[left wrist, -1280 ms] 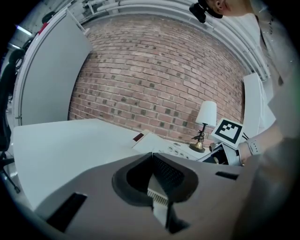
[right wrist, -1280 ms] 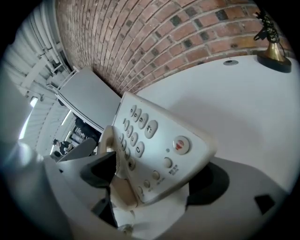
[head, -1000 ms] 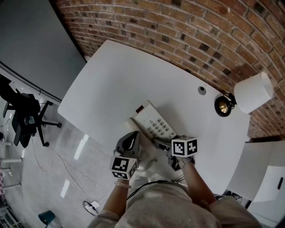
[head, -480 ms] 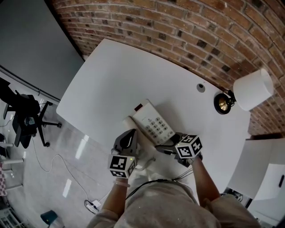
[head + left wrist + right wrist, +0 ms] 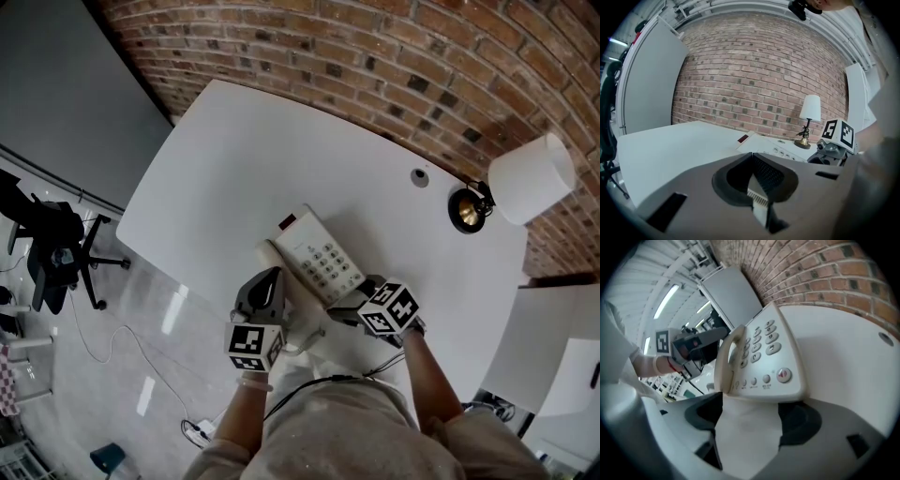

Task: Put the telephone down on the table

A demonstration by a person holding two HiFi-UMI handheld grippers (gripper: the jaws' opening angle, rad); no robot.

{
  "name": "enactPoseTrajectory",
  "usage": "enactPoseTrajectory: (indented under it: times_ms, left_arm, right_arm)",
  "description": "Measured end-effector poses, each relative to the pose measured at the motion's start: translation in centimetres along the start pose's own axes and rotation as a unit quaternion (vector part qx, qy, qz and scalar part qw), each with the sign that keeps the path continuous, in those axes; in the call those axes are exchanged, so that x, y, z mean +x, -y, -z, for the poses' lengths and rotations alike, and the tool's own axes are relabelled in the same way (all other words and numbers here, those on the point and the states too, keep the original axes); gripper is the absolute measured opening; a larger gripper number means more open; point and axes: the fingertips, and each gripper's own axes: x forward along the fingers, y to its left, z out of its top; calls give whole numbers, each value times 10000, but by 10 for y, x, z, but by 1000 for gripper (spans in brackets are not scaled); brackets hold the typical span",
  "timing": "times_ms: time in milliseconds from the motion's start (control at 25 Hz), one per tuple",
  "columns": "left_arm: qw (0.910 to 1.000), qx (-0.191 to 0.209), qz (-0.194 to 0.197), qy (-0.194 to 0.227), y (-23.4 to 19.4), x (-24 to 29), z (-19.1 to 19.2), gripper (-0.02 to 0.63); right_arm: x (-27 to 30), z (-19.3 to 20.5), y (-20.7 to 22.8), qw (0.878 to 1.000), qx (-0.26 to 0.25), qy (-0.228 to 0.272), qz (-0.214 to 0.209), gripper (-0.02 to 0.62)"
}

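A white desk telephone point(image 5: 319, 261) lies on the white table point(image 5: 234, 159) close to its near edge, with the handset point(image 5: 278, 265) resting along its left side. My left gripper point(image 5: 274, 277) is shut just short of the handset's near end, and I see nothing held in it point(image 5: 751, 158). My right gripper point(image 5: 341, 309) is at the telephone's near right corner. Its jaws stand wide and have just been closing. In the right gripper view the telephone's point(image 5: 766, 357) near end sits at the tips of the right gripper point(image 5: 752, 405), and I see no pad pressing on it.
A lamp with a white shade point(image 5: 530, 178) and brass base point(image 5: 466, 211) stands at the table's far right by the brick wall. A cable hole point(image 5: 419, 175) is left of it. The table's near edge drops to the floor, where an office chair point(image 5: 52, 244) stands.
The right gripper has rolled about its own line and shifted slightly at the telephone's near corner. The left gripper and the telephone have stayed where they were.
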Motion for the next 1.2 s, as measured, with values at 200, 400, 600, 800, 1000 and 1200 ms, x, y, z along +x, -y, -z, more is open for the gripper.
enactPoseTrajectory:
  times_ms: [200,400,600,800,1000,1200]
  left_arm:
    - [10000,10,-30,24,-2,-1,0,8]
    - [10000,41,-40,-10,-1,2,0,8]
    - [10000,73,-58,-11,-1,3,0,6]
    - [10000,38,-37,4,-3,2,-1,8]
    - [9996,91,-20,251,-7,-4,-13,8]
    - [9994,120,-87,320,-11,-13,-19,6]
  right_arm:
    - [0,10,9,9948,-760,-455,503,295]
    - [-10,17,26,9885,-894,-537,1096,117]
    - [-12,17,32,9875,-892,-449,1220,71]
    - [-16,17,27,9879,-878,-369,1221,40]
    - [-26,14,22,9897,-744,-49,1221,6]
    - [-41,5,12,9906,-554,486,1153,6]
